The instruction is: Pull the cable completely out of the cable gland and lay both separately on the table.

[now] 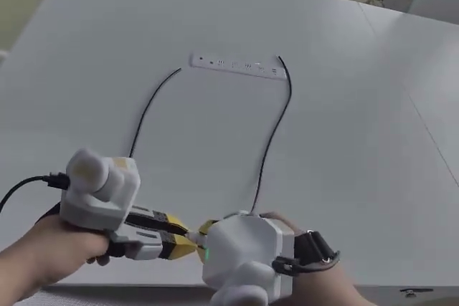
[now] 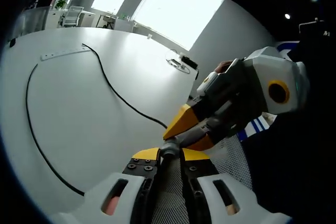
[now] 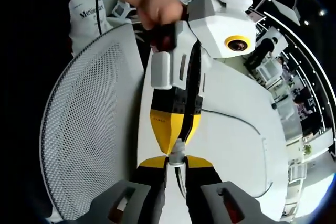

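In the left gripper view, the left gripper (image 2: pixel 169 157) has its jaws drawn tight on the small grey cable gland (image 2: pixel 169 149) by the near edge of the white surface (image 2: pixel 79 108). The black cable (image 2: pixel 121 98) leads away across that surface. The right gripper view shows the right gripper (image 3: pixel 177 163) narrowed to a slit on a thin dark line of cable, tip to tip with the other. The head view adds the cable's slack running up to a power strip (image 1: pixel 237 65).
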`<move>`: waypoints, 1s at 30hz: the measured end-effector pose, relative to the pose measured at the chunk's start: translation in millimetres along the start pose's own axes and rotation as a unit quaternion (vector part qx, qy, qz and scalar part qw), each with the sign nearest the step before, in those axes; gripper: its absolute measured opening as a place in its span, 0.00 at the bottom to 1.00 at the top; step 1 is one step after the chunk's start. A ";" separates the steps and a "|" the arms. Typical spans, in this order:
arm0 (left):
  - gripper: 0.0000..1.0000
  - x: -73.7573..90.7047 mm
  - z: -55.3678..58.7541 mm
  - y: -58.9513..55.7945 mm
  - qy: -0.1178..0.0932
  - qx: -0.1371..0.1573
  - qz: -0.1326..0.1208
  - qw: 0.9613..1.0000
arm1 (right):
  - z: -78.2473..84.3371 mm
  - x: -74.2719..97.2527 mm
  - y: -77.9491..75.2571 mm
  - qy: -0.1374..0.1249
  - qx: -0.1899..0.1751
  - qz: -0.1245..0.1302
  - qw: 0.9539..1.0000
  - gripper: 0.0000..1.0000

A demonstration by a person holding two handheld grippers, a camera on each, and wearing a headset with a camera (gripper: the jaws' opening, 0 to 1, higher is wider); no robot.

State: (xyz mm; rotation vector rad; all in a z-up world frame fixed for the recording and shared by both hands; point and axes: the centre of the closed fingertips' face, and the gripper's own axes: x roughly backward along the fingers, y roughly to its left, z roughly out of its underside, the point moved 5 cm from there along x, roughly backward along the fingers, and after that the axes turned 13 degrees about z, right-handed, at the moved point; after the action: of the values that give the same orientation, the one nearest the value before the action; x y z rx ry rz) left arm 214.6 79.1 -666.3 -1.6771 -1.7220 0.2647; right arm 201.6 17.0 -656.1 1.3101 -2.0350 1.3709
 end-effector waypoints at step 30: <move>0.15 -7.2 -8.2 -11.7 0.080 -0.230 -0.023 0.970 | 16.4 -11.8 -36.6 -0.016 -0.250 -0.429 0.868 0.25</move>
State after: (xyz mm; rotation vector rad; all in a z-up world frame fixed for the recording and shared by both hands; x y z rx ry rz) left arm 209.6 68.1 -655.9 -1.9148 -1.7852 -0.3100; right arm 241.5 5.0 -652.6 1.6530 -1.3496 0.3845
